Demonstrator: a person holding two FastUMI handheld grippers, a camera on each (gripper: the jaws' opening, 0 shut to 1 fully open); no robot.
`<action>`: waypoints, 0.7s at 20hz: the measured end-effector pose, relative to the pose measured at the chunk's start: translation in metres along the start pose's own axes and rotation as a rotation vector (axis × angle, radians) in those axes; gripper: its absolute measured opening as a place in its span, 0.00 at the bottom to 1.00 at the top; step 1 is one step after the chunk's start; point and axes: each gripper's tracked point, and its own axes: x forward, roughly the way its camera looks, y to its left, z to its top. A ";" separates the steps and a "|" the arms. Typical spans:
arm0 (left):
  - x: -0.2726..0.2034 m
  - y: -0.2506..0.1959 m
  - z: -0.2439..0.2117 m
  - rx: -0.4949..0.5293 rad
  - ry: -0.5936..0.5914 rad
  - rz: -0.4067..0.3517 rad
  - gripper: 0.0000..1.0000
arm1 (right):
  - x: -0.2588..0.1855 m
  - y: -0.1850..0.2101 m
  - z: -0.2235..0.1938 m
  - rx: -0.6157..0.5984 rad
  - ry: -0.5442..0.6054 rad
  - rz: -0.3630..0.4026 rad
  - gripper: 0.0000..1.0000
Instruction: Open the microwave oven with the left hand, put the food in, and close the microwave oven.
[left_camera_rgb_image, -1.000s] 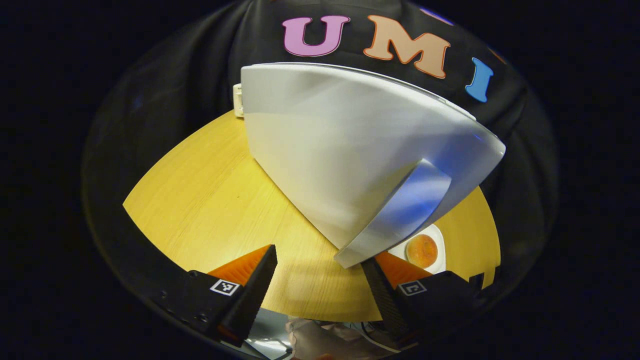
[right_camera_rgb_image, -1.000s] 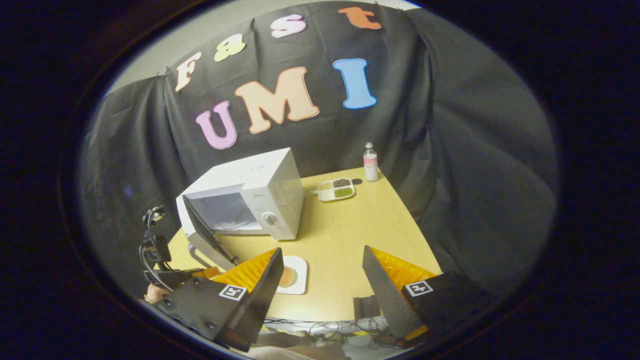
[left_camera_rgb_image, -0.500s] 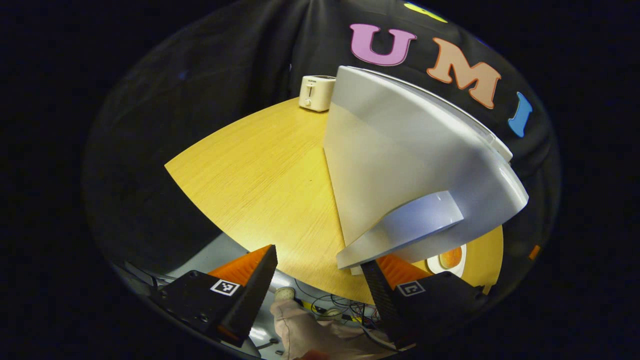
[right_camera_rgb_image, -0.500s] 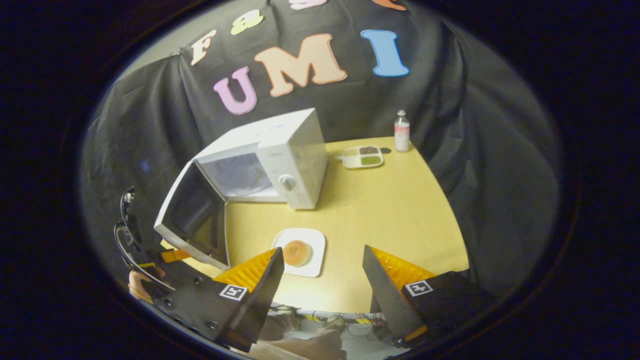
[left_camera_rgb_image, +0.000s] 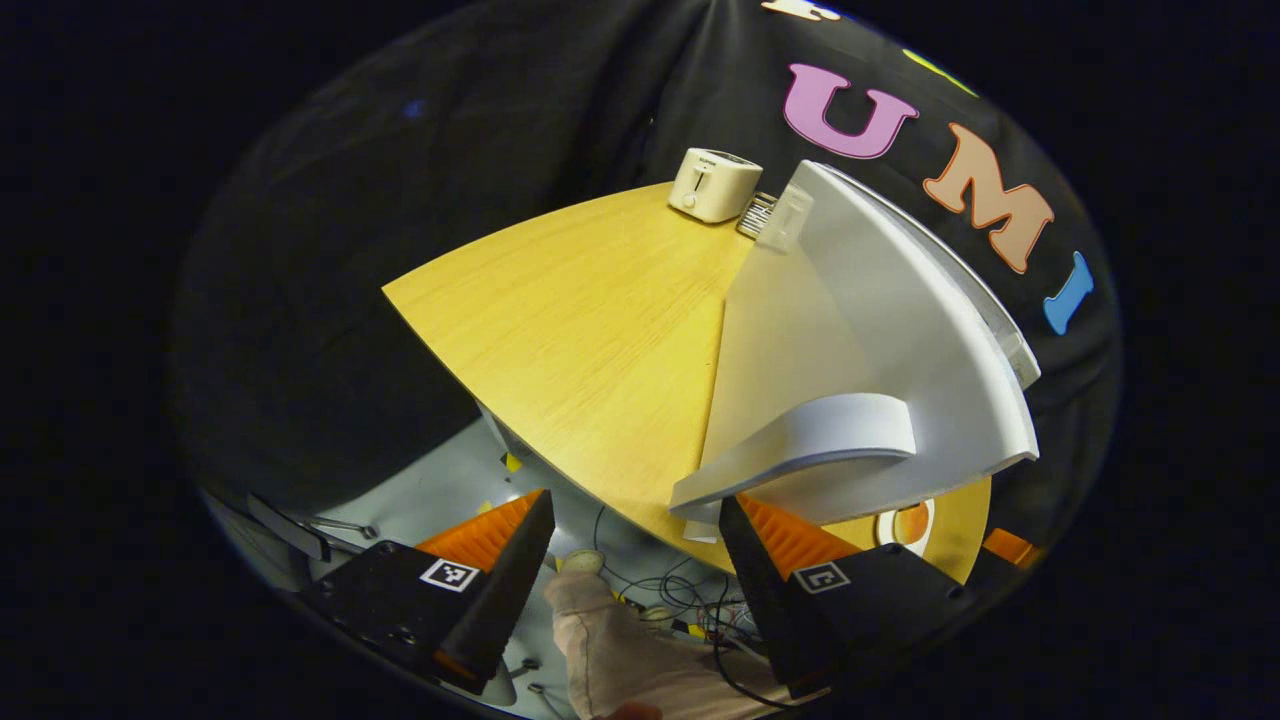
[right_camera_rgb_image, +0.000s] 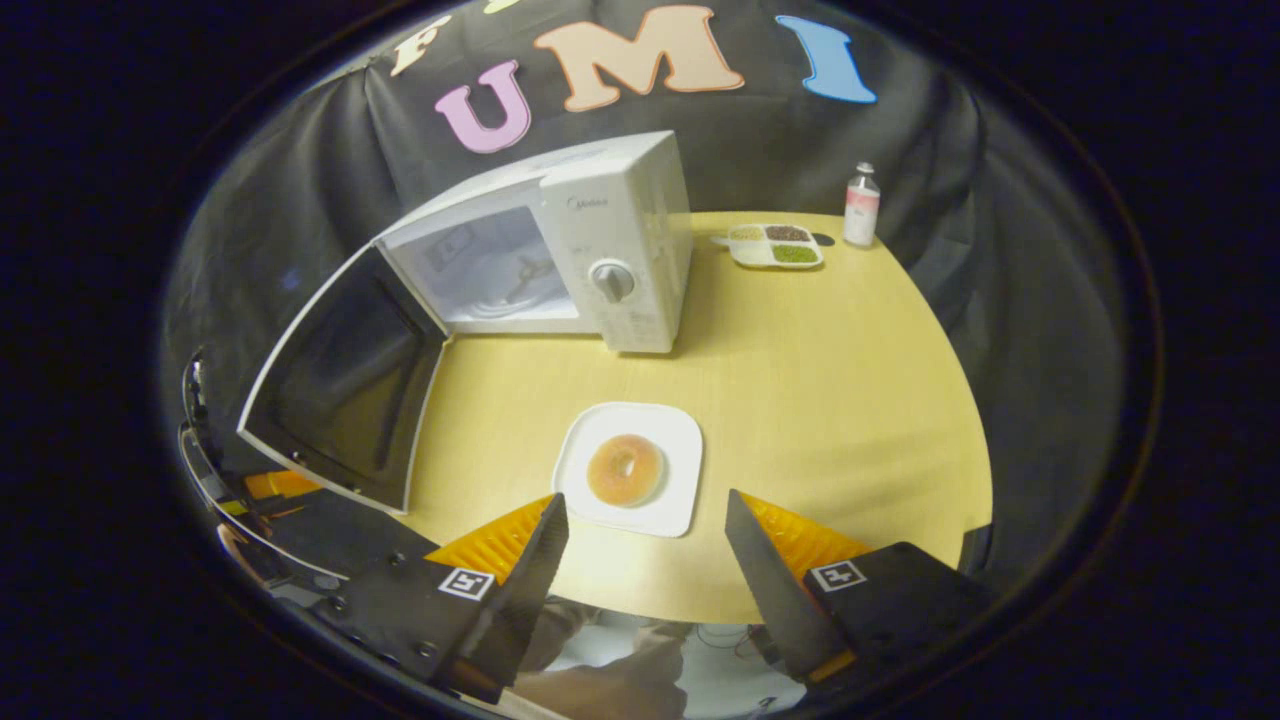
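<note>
Microwave door (right_camera_rgb_image: 335, 385) found swung far wider than a second before, cavity exposed at upper centre. Left gripper (left_camera_rgb_image: 630, 545) fingers apart, one hooked behind the handle (left_camera_rgb_image: 800, 445). Right gripper (right_camera_rgb_image: 645, 550) fingers apart, lowered toward the doughnut (right_camera_rgb_image: 625, 470) on its plate (right_camera_rgb_image: 675, 445), lower centre. Opening judged complete; loading next.

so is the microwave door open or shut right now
Open. In the right gripper view the door is swung wide out to the side of the microwave, and its cavity is exposed and looks empty.
</note>
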 end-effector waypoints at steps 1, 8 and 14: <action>-0.003 0.007 0.005 0.001 0.006 0.001 0.98 | 0.008 0.005 -0.003 0.005 0.029 -0.002 0.98; -0.007 0.065 0.045 -0.024 -0.002 0.025 0.98 | 0.077 0.014 -0.024 0.024 0.189 -0.079 0.98; -0.007 0.099 0.069 -0.043 -0.058 0.074 0.98 | 0.114 0.015 -0.031 0.074 0.254 -0.122 0.90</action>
